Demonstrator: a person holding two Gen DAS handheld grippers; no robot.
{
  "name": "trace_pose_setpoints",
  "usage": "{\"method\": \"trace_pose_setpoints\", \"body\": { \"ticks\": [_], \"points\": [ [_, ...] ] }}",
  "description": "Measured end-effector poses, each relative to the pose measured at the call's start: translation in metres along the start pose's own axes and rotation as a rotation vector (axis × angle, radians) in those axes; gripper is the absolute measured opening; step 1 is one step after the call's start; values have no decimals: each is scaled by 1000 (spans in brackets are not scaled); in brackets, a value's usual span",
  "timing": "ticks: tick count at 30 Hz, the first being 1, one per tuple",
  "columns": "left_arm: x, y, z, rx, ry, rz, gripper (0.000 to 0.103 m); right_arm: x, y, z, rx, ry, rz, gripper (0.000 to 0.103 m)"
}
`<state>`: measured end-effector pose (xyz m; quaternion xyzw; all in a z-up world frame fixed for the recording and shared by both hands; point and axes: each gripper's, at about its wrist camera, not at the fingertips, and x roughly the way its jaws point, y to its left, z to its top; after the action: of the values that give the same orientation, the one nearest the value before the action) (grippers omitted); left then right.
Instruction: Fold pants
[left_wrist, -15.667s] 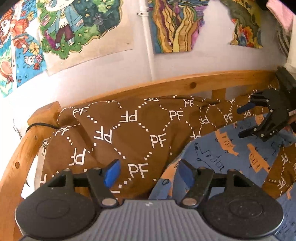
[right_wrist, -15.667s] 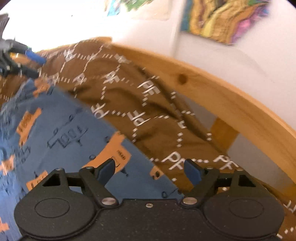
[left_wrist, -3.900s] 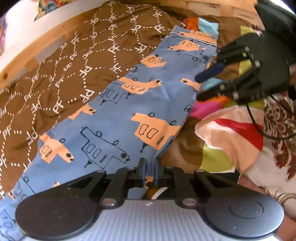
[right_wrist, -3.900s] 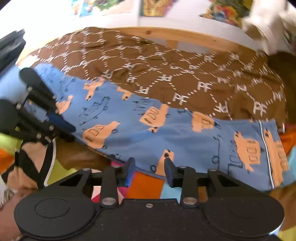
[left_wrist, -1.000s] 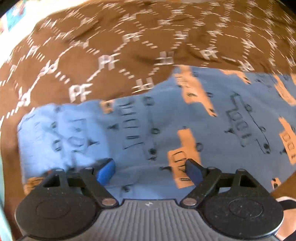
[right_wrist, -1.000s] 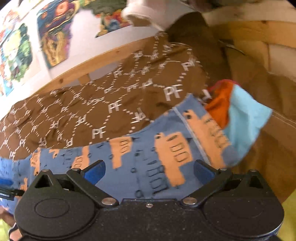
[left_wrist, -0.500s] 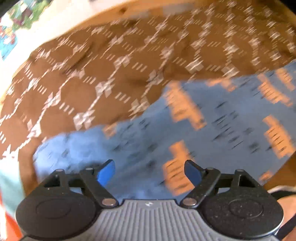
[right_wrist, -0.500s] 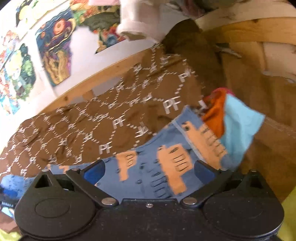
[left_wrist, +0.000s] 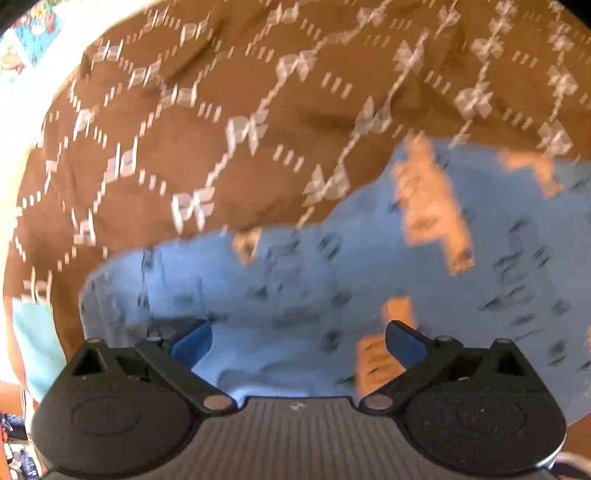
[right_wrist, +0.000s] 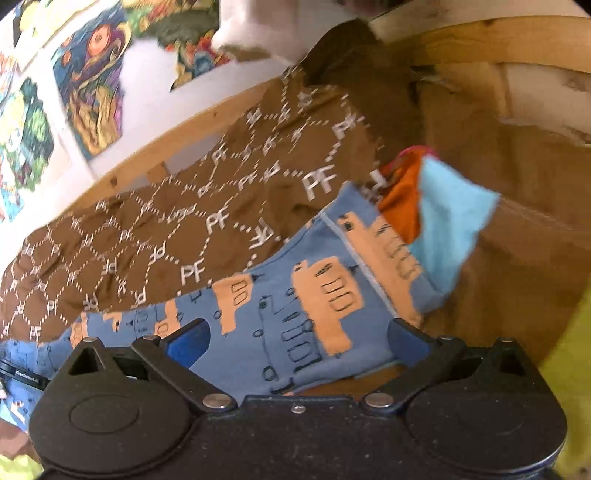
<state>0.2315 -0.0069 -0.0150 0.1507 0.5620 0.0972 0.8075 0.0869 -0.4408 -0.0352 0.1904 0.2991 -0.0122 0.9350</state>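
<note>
Blue pants (left_wrist: 424, 266) printed with orange vehicles lie stretched across a brown blanket (left_wrist: 221, 122). In the left wrist view, which is blurred, my left gripper (left_wrist: 297, 341) hovers over one end of the pants. Its jaws are opening wide and the blue pads press on nothing. In the right wrist view my right gripper (right_wrist: 297, 339) stands open above the other end of the pants (right_wrist: 295, 306), where a pale stripe runs near the hem. No cloth is pinched between its fingers.
The brown blanket (right_wrist: 166, 240) with white PF marks covers the bed. A wooden bed rail (right_wrist: 177, 136) runs along the wall under colourful posters (right_wrist: 92, 81). An orange and light blue cloth (right_wrist: 443, 210) lies by the hem. Yellow fabric (right_wrist: 572, 387) shows at the right.
My left gripper has spread its jaws wider and drawn back and up from the pants, with more brown blanket in its view. The right gripper has barely shifted and stays open.
</note>
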Motion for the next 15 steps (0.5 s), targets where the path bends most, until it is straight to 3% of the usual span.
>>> {"method": "trace_pose_setpoints", "body": {
  "ticks": [4,7,12,15],
  "points": [
    [-38,-38,36,34,-119,-131,103,-14,-7,0,34,-69,-51,102],
    [-63,-83,57,112,-233,-280,103,-17,-17,-1,69,-89,-53,102],
    [-103,-179,78,274,-410,-524,103,-15,-9,-8,-15,-89,-70,102],
    [-120,-237,82,381,-473,-590,103,-12,-3,-10,-72,-87,-87,102]
  ]
}}
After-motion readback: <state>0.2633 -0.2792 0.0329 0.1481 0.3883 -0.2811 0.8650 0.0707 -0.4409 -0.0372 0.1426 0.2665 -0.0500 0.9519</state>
